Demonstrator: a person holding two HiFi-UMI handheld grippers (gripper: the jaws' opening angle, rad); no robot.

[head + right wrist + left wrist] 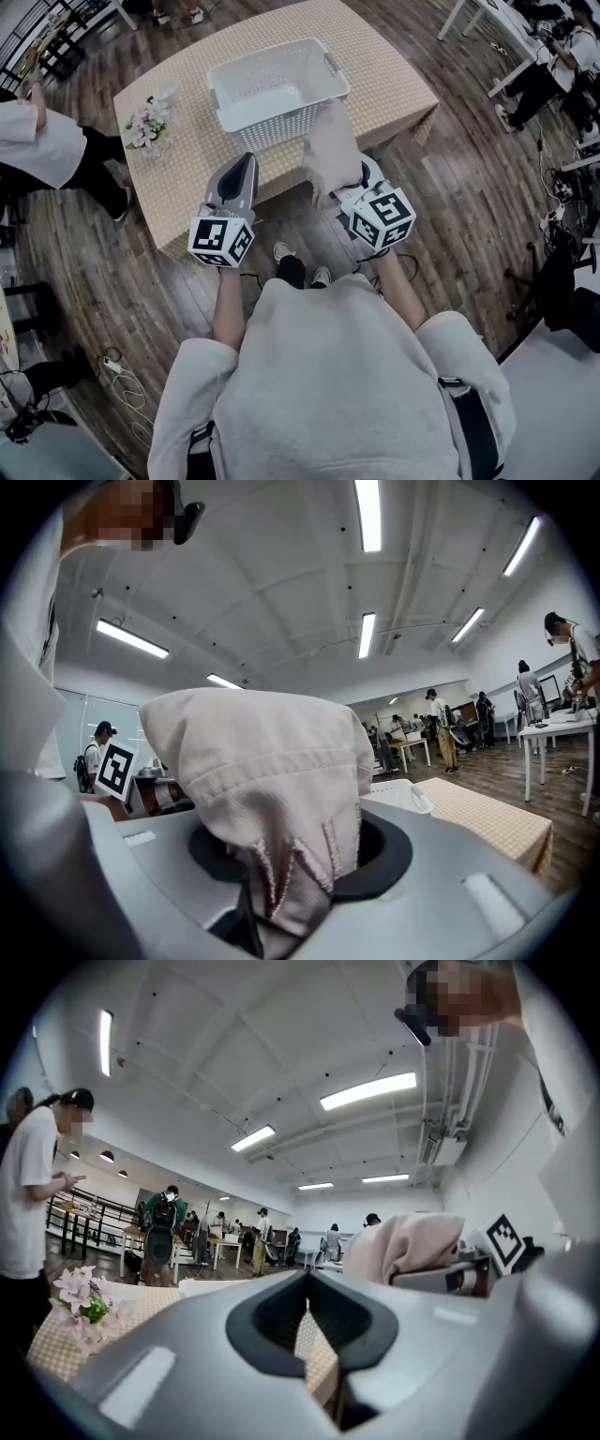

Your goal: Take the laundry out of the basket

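One-handed for now: clamping pale cloth [330, 150] in right gripper [339, 193] at 1 o'clock, just this side of white basket [281, 124] at 12, left gripper [242, 178] pinched together, empty, at 11; could drop cloth to floor, gripping only a bunched fold.

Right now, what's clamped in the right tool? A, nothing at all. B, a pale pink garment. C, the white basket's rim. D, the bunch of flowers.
B: in the right gripper view, the right tool is shut on a pale pink garment, which bunches up from between its jaws.
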